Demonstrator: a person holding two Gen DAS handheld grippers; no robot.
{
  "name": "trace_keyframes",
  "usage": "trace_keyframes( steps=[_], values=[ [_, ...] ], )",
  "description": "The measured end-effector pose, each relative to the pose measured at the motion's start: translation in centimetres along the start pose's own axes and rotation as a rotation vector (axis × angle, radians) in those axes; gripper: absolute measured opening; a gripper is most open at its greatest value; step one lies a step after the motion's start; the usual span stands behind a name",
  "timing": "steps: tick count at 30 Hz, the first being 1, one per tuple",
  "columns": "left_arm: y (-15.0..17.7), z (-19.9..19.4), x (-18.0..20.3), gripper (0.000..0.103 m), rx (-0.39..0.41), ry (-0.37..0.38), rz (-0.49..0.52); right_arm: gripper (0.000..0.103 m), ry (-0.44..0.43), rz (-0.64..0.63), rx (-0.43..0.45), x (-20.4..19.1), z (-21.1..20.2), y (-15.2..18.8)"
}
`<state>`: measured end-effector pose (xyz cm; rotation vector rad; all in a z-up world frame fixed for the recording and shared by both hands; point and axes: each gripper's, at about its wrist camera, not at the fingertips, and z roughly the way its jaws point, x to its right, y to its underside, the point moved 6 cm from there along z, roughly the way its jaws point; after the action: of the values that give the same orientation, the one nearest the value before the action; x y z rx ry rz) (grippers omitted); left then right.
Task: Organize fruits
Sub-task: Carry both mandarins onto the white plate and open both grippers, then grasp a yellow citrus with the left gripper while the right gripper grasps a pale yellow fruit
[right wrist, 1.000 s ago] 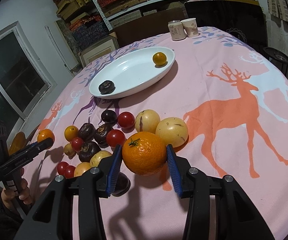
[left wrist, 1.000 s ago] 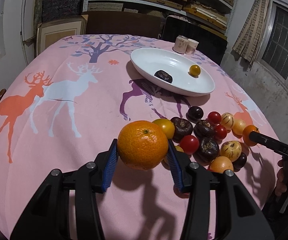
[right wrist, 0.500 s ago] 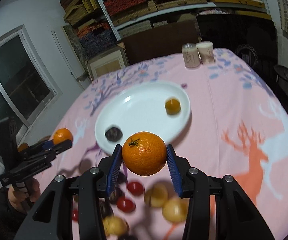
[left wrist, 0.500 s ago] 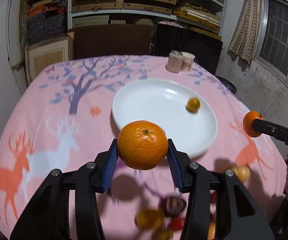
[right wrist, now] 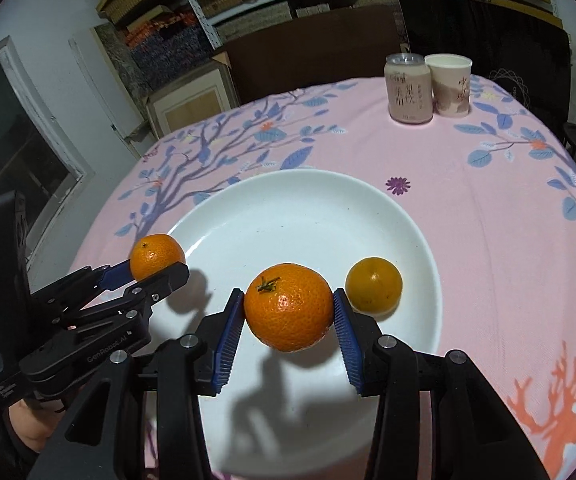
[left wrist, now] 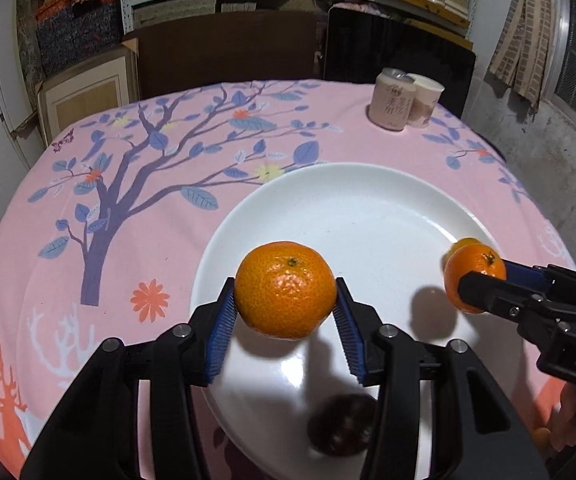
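Place step: left gripper (left wrist: 284, 322) and right gripper (right wrist: 288, 322) each clamped a mandarin (left wrist: 285, 290) over the plate (left wrist: 367, 184). Next: lower, release clear of the fruit already there.

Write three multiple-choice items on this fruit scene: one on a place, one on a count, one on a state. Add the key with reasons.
1. Where do the can and paper cup stand?
A. On the plate
B. On the tablecloth beyond the plate
C. On the shelf

2. How many fruits rest on the white plate?
A. Two
B. Five
C. None

3. What is the left gripper doing?
A. Hanging open and empty
B. Clamping a cup
C. Holding a mandarin above the plate

Key:
1 B: both stand side by side on the pink tablecloth past the far rim.
2 A: a small yellow-orange fruit and a dark fruit.
3 C: its blue pads press the left mandarin.
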<state>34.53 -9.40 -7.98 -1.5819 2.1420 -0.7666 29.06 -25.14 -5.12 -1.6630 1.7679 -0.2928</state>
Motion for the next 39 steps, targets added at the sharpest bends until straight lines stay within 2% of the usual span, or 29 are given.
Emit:
trace_keyframes(
  steps=[2,5,6,9,12,17,21,26,32,39],
  values=[
    [-0.1,0.6,-0.3,0.051,-0.008,0.000,-0.009,0.047,-0.006,-0.013,-0.013,-0.3,0.7,-0.1],
    [-0.2,-0.4,-0.8,0.071,0.024,-0.006,-0.024,0.047,-0.007,-0.017,-0.005,-0.4,0.6,0.0],
    [-0.3,-0.9,-0.8,0.074,0.037,-0.007,-0.024,0.047,-0.006,-0.016,0.004,-0.4,0.4,0.0],
    [0.2,-2.4,-0.7,0.074,0.051,-0.007,-0.021,0.050,0.001,-0.026,0.033,-0.5,-1.0,0.3],
    [1.2,-3.8,-0.3,0.074,0.058,-0.018,-0.002,0.056,0.014,-0.047,0.070,-0.8,-3.0,0.9],
    [3.9,-7.2,0.4,0.075,0.068,0.003,0.013,0.057,-0.008,-0.051,0.091,-1.3,-6.6,3.3],
    [7.4,-10.8,0.8,0.081,0.081,0.018,0.038,0.057,-0.029,-0.042,0.108,-1.2,-10.3,6.9],
    [13.4,-14.6,0.4,0.081,0.090,0.035,0.075,0.061,-0.034,-0.015,0.129,-0.6,-13.6,12.4],
    [19.4,-14.5,-0.4,0.081,0.029,0.035,0.078,0.061,-0.031,0.008,0.093,-0.5,-14.1,18.0],
    [21.1,-12.6,0.8,0.067,-0.015,0.053,0.099,0.061,0.000,-0.031,0.105,-1.4,-15.0,19.6]
  ],
)
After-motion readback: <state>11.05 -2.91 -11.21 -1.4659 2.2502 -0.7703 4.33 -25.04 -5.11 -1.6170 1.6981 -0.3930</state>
